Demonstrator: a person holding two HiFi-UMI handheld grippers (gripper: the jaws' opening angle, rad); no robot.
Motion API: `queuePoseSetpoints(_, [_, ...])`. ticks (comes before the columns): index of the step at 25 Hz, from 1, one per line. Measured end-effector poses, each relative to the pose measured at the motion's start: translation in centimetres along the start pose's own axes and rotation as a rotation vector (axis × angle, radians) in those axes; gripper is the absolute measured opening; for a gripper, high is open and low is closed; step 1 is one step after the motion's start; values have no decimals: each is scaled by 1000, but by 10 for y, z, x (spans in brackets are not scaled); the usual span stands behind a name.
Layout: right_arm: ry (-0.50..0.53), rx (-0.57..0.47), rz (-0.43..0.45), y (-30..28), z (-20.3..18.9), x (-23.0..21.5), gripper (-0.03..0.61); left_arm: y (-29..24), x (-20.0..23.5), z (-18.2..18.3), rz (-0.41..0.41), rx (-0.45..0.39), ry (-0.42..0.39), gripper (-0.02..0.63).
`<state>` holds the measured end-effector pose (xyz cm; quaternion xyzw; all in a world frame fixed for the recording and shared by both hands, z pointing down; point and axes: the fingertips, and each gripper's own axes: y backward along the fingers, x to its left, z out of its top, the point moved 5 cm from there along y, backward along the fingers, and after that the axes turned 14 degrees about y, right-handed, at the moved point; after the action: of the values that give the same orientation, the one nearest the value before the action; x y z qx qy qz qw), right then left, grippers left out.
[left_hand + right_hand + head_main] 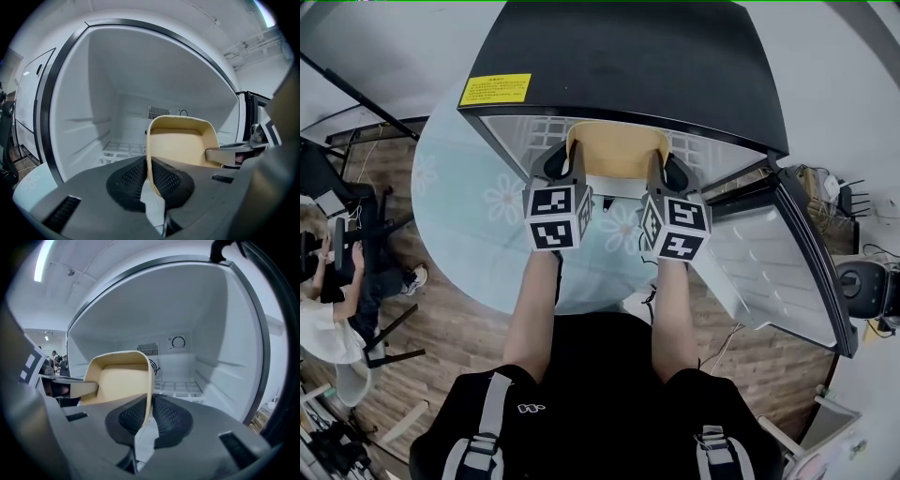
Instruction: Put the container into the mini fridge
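A beige open container [617,150] hangs between both grippers at the mouth of the black mini fridge [628,66]. My left gripper [566,171] is shut on the container's left wall [149,159]. My right gripper [666,174] is shut on its right wall [150,394]. The container [183,143] looks empty inside and sits just in front of the fridge's white cavity [122,117], above its wire shelf [180,387]. The fridge door [787,262] stands swung open to the right.
The fridge stands on a round pale blue table [473,216] with flower prints. A yellow label [495,89] is on the fridge top. A person sits on a chair [337,281] at far left. Black equipment [862,286] is beyond the door on the right.
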<state>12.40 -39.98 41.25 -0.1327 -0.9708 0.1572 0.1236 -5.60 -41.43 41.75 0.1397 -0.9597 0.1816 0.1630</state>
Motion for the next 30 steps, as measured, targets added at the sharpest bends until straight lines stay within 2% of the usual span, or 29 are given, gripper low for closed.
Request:
queuePoseSetpoints(13, [-6,-17,-17,-10,10,-7,49,-11,-4,14,-23,-53,-17,25])
queuePoseSetpoints(21, [1,-24,-12,-21,16,-10,63,-21,-4,20,-14,-72,-44,58])
queuePoseSetpoints(23, [2,-23,-11,-25,17,-10,63,-23,-4,23,-11,-89,-51,84])
queuePoseSetpoints(30, [2,-59,-41,-36,23,-13,63,-31,-3,37,15,-203,-104,84])
